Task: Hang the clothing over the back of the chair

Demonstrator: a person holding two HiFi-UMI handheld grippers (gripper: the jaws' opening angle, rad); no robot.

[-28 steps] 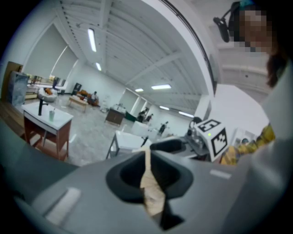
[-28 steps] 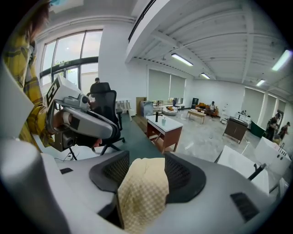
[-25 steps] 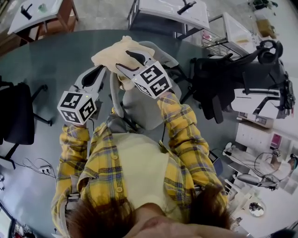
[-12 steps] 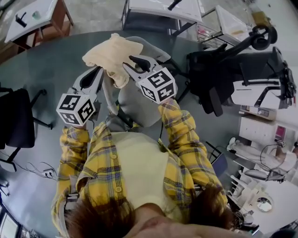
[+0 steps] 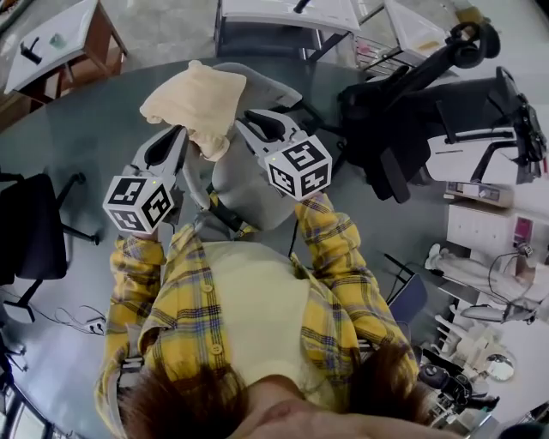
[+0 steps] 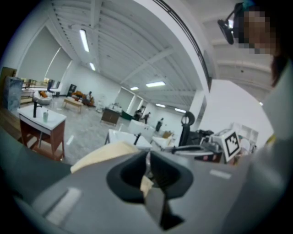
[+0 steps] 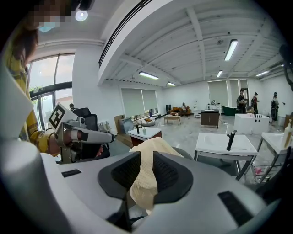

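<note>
A cream, waffle-textured garment point(image 5: 196, 101) hangs bunched between two handheld grippers above the backrest of a grey office chair point(image 5: 249, 190). From the head view it covers the backrest's left upper corner, and whether it touches the chair cannot be told.

The left gripper point(image 5: 177, 135) pinches a thin fold of the fabric, its jaws together on the cloth, as the left gripper view shows point(image 6: 147, 171). The right gripper point(image 5: 246, 116) has a thicker hank of the garment point(image 7: 147, 157) between its pads, and its jaws are closing on it point(image 7: 145, 183).

The chair stands on open grey-green floor point(image 5: 86, 129), with clear space on its left side. A black office chair point(image 5: 403, 129) crowds in near its right, and another black chair point(image 5: 34, 219) sits well apart at the left edge. White tables point(image 5: 283, 13) and a wood-legged table point(image 5: 60, 43) line the far side.

Both of the person's forearms, in yellow plaid sleeves point(image 5: 339, 257), reach forward from bent elbows. The grippers point ahead and slightly down, side by side, the right one a little farther forward.
</note>
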